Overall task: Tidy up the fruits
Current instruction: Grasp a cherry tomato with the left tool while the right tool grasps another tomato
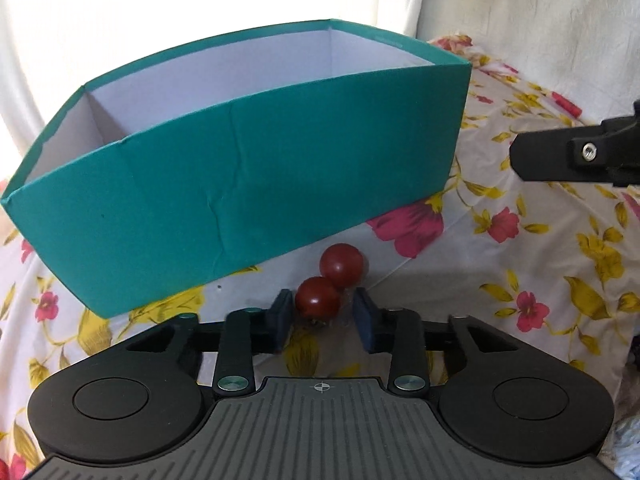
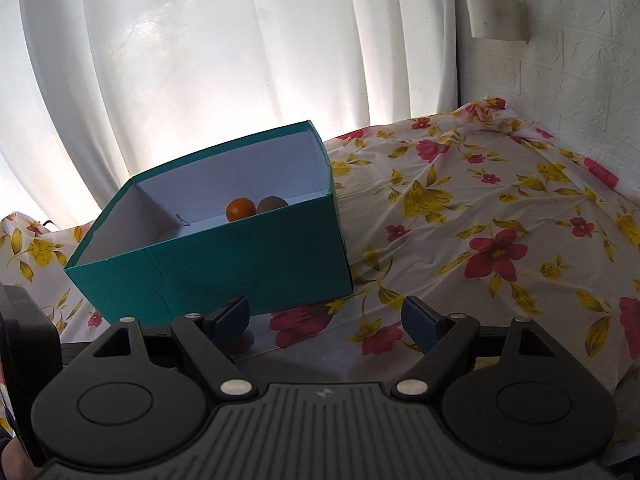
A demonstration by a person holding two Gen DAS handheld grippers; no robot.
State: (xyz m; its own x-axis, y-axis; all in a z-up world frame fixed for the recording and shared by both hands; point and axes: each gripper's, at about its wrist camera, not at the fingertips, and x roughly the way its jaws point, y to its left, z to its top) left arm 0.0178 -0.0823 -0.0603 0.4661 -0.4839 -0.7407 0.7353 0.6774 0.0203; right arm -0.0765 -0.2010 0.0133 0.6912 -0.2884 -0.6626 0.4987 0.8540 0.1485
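On the left the green box [image 2: 248, 256] already holds an orange [image 2: 240, 209] and a brownish fruit [image 2: 273, 204], so I judge the job partly done. Just in front of it, two red fruits remain on the flowered cloth [image 1: 540, 240]: my left tongs [image 1: 322, 314] stand part-open around the near red fruit [image 1: 318, 295], not yet squeezing, with the far red fruit [image 1: 341, 266] touching it. To the right, my right tongs [image 2: 326, 322] gape wide, holding nothing.

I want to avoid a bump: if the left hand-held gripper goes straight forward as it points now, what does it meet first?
The left hand-held gripper would first meet the nearer red fruit, already between its open fingers. Next, probably, the second red fruit just behind, then the teal box; depth is unclear.
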